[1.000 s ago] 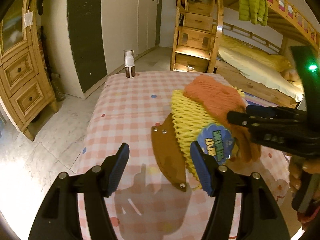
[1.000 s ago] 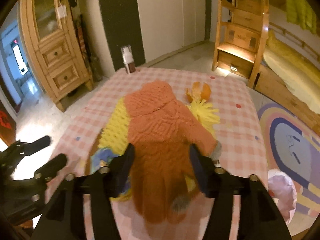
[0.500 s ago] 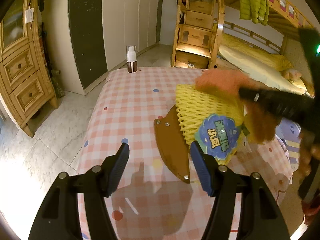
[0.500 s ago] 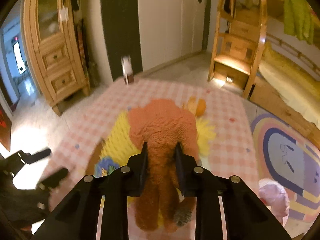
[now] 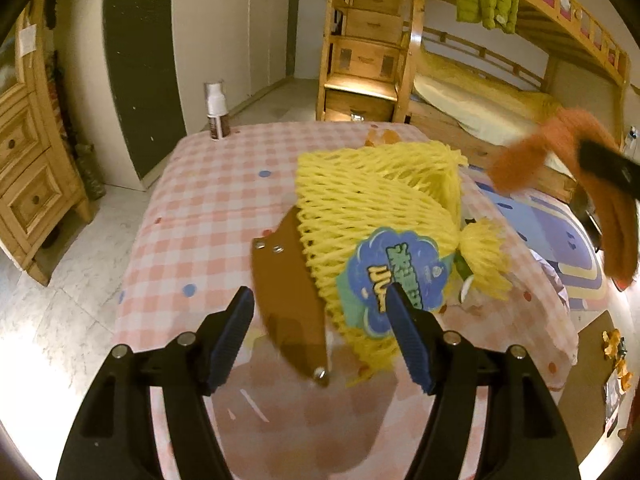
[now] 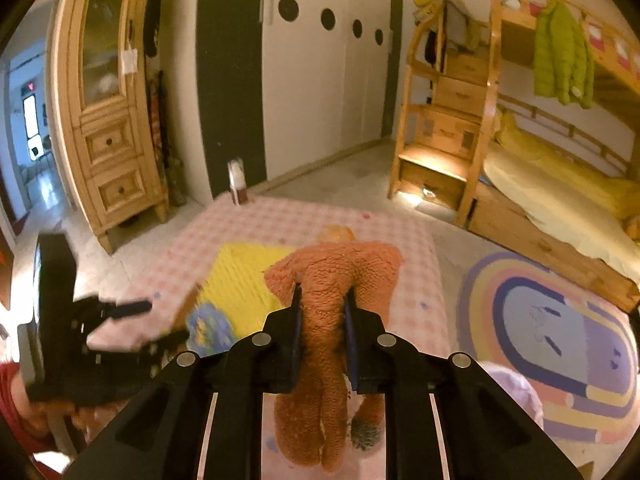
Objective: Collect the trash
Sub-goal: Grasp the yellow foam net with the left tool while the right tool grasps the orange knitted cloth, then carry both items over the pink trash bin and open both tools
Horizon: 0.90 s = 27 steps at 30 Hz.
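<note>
Right hand-held gripper [image 6: 320,316] clamping orange glove [image 6: 332,280], left hand-held gripper [image 5: 318,336] spread wide, yellow foam net [image 5: 372,204], blue label [image 5: 400,276] unreadable

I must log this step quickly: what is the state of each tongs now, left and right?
Left tongs: open, holding nothing, above the yellow net.
Right tongs: closed on the orange cloth, lifted off the table.

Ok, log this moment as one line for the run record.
left gripper: open, over brown sheath | right gripper: shut on orange glove, lifted | yellow net: on table
</note>
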{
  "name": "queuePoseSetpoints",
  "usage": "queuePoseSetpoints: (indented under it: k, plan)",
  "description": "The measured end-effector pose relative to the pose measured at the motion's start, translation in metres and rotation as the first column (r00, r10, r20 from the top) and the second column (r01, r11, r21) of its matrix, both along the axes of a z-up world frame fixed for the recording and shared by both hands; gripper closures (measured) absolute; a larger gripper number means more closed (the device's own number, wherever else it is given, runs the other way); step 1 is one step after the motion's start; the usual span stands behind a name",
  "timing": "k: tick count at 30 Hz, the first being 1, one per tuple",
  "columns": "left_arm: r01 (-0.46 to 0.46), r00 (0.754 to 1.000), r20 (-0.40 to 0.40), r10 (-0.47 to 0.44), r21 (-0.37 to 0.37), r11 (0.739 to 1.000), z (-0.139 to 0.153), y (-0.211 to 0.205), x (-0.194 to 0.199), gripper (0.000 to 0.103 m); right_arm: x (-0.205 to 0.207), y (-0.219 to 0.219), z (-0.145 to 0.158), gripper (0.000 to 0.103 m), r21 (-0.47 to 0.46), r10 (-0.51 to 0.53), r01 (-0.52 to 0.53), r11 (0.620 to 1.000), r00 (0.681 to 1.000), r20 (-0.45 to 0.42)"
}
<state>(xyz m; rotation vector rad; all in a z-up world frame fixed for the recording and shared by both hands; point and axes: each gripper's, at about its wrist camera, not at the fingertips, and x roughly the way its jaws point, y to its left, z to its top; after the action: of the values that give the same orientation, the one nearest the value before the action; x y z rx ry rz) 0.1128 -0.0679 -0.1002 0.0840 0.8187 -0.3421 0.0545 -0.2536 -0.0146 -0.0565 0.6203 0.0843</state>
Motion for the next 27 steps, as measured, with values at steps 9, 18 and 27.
queuePoseSetpoints:
  k: [9,18,27]
  plan:
    - [0.038,0.998,-0.059,-0.033,0.077,0.996,-0.024,-0.035,0.027,0.036,-0.021,-0.033,-0.021,0.085,0.053,-0.059,0.061,0.997,0.997,-0.049]
    - [0.095,0.995,0.008,-0.098,0.188,0.978,-0.025,-0.057,0.011,0.078,-0.033,-0.044,-0.033,0.085,0.095,-0.068,0.075,0.993,0.995,-0.075]
    - [0.079,0.968,0.236,-0.083,0.025,0.997,0.058,-0.034,-0.030,0.094,-0.058,-0.052,-0.012,0.085,0.106,-0.085,0.084,0.991,0.996,0.001]
